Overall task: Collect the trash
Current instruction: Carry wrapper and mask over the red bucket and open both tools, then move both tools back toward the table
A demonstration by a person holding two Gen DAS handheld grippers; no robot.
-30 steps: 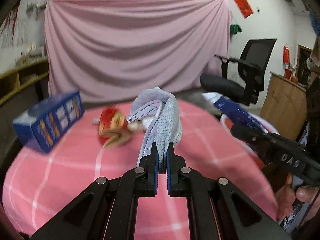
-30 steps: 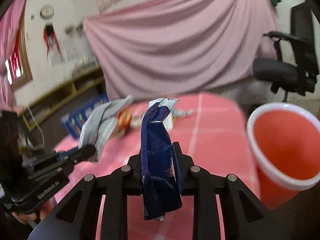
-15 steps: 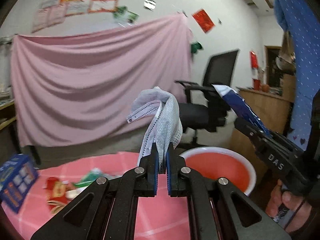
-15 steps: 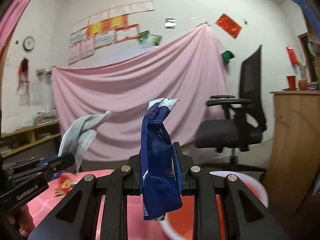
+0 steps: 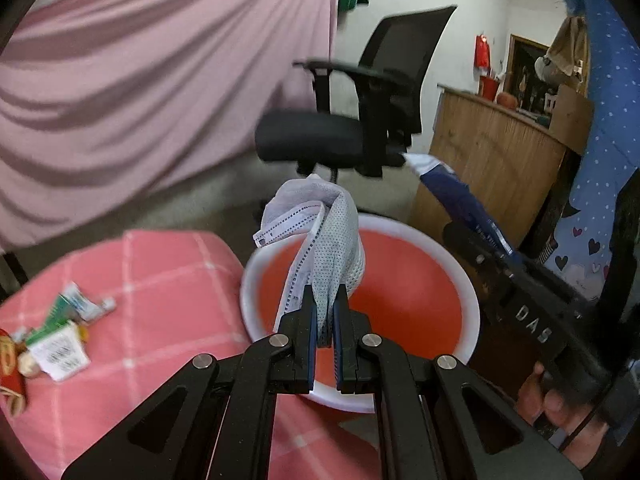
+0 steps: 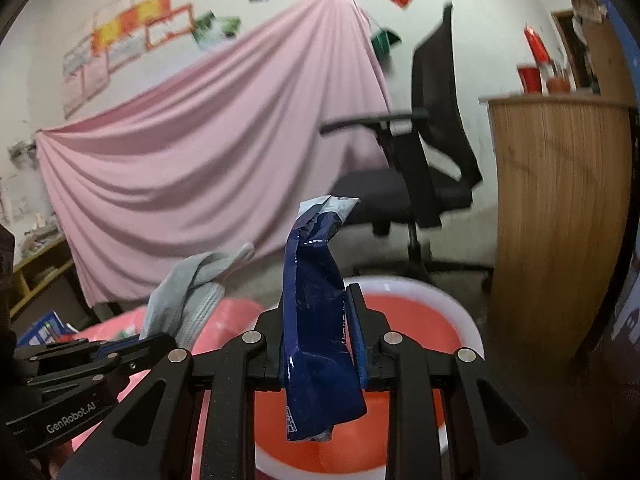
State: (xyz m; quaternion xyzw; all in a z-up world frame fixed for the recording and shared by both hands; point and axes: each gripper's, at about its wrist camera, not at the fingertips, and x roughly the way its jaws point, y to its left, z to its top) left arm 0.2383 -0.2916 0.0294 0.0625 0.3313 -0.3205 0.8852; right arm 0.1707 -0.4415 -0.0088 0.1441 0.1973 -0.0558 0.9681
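Both hand-held grippers have swung from the pink checked bench [image 5: 160,280] to the round red white-rimmed bin [image 5: 472,300] at 12 o'clock, left hand-held gripper [image 5: 323,312] clamped on the crumpled perforated mask [image 5: 332,240], right hand-held gripper [image 6: 316,332] clamped on the glossy creased blue wrapper [image 6: 316,320].

The left hand-held gripper [image 5: 324,314] is clamped tight and tilted downward; the right hand-held gripper [image 6: 316,322] grips too.
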